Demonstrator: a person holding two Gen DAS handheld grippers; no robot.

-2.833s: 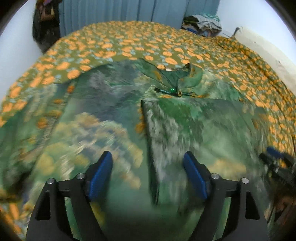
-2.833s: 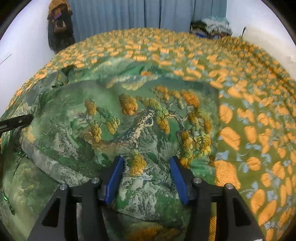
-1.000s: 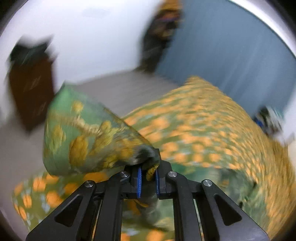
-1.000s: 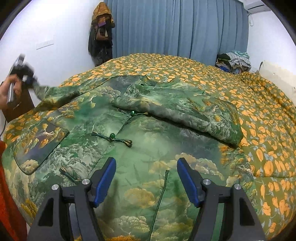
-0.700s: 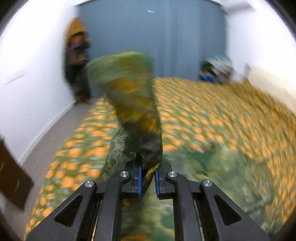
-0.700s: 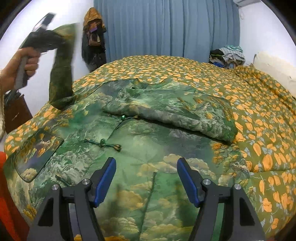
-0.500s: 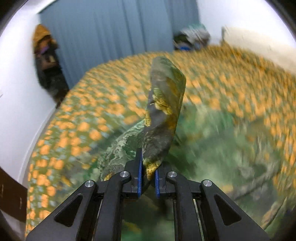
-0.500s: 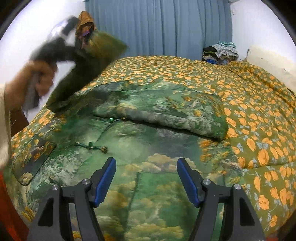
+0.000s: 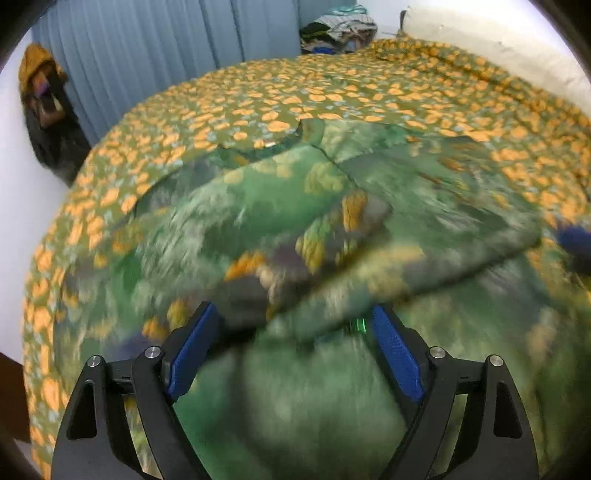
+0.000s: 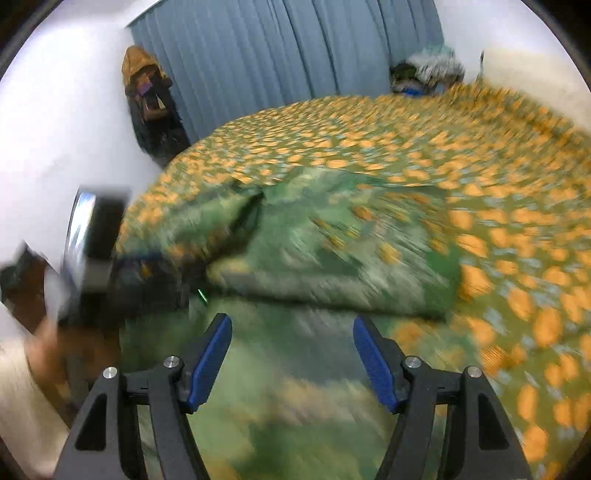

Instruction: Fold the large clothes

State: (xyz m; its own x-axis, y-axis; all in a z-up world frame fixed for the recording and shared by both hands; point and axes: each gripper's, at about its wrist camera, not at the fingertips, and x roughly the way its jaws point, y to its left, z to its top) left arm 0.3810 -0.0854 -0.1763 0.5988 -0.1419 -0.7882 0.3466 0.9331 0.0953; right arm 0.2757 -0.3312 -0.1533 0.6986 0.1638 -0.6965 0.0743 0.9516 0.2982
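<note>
A large green landscape-print jacket (image 9: 295,206) lies spread on the bed, both sleeves folded across its chest. My left gripper (image 9: 291,343) is open and empty just above the sleeve (image 9: 314,240) laid over the front. My right gripper (image 10: 291,354) is open and empty above the jacket's lower part (image 10: 280,398). In the blurred right wrist view the folded sleeves (image 10: 325,266) lie ahead, and the left gripper's body (image 10: 96,254) shows at the left edge. The right gripper's blue pad (image 9: 576,240) shows at the right edge of the left wrist view.
The bed has an orange-flowered green cover (image 9: 295,96). A blue curtain (image 10: 288,51) hangs behind it. A pile of clothes (image 9: 340,29) lies at the far corner, a hanging coat (image 10: 151,103) at the left wall, a pale headboard (image 9: 498,51) at the right.
My left gripper carried the left sleeve up and over onto the jacket's front, then opened and let it go. My right gripper stayed open and swung a little to the left.
</note>
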